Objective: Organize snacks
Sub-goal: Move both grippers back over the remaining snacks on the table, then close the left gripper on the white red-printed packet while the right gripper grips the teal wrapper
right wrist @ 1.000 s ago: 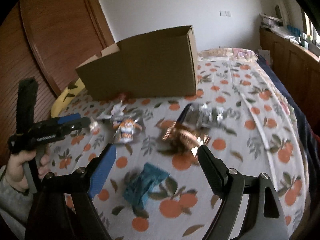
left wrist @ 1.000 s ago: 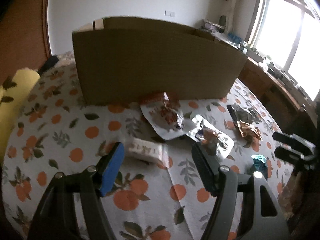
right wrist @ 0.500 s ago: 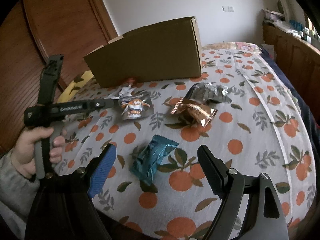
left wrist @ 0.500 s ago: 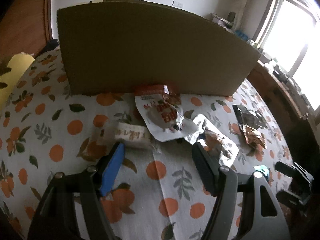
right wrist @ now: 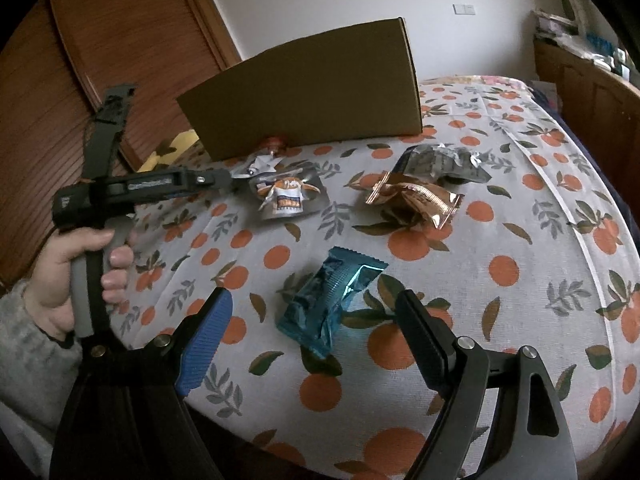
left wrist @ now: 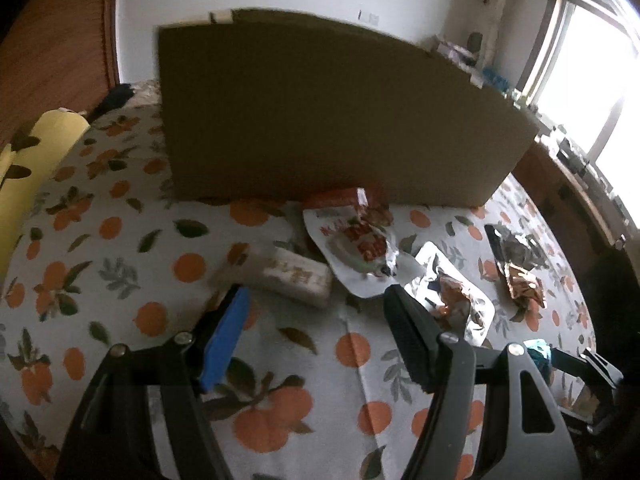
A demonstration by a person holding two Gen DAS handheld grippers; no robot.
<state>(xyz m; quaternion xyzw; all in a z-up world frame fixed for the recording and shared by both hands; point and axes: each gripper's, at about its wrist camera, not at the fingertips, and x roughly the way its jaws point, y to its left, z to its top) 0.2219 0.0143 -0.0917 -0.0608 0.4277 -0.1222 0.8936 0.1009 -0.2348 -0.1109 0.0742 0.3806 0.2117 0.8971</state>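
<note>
Progress: none visible, box interior hidden | left gripper (left wrist: 316, 332) spread, empty, just short of white packet (left wrist: 296, 276) | right gripper (right wrist: 316, 336) spread, empty, over blue packet (right wrist: 330, 302) near bed's (right wrist: 520, 264) front edge | remaining snacks loose before cardboard box (right wrist: 308, 92).

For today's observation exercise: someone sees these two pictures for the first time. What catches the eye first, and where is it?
A big brown cardboard box stands at the far side of an orange-patterned cloth. Snack packets lie scattered before it: a shiny blue packet lies just ahead of the open right gripper, and a pale wrapped bar just beyond the open left gripper.
</note>
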